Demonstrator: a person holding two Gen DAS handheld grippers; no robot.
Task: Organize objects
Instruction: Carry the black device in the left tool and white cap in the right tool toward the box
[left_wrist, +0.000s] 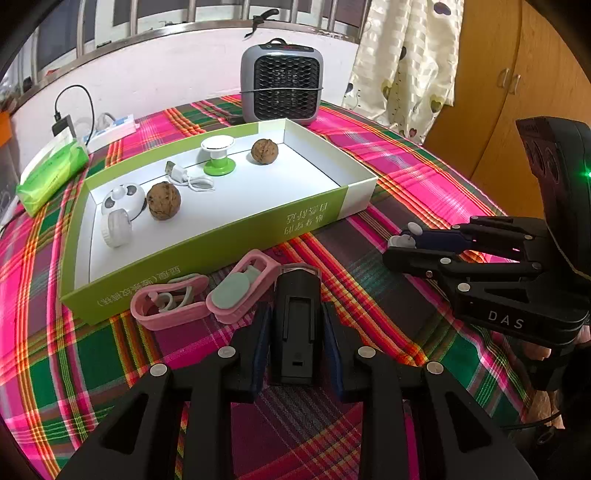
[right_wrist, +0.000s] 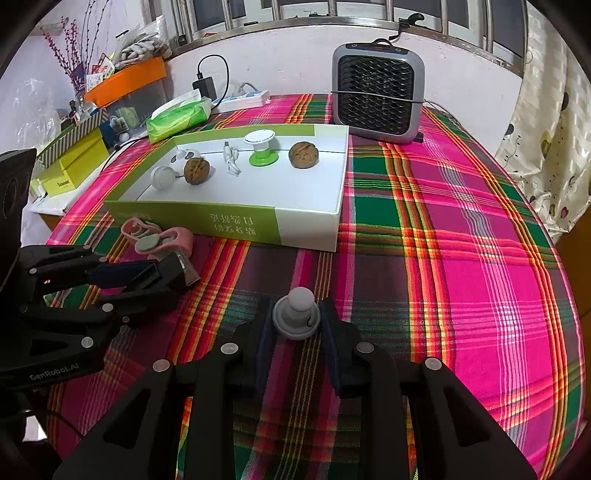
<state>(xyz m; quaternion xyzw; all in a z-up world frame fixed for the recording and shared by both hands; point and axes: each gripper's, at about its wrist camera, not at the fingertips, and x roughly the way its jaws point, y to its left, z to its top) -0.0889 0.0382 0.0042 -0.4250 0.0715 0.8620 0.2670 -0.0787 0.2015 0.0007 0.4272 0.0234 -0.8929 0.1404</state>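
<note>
In front of the green-and-white box, on the plaid cloth — my left gripper clamps a black block; my right gripper pinches a grey knobbed piece. Pink clips just beside the box wall.

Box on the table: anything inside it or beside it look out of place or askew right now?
Inside the box nothing is spilled. Outside, against its front wall, the two pink clips lie crooked and overlapping on the tablecloth, not yet sorted in.
</note>
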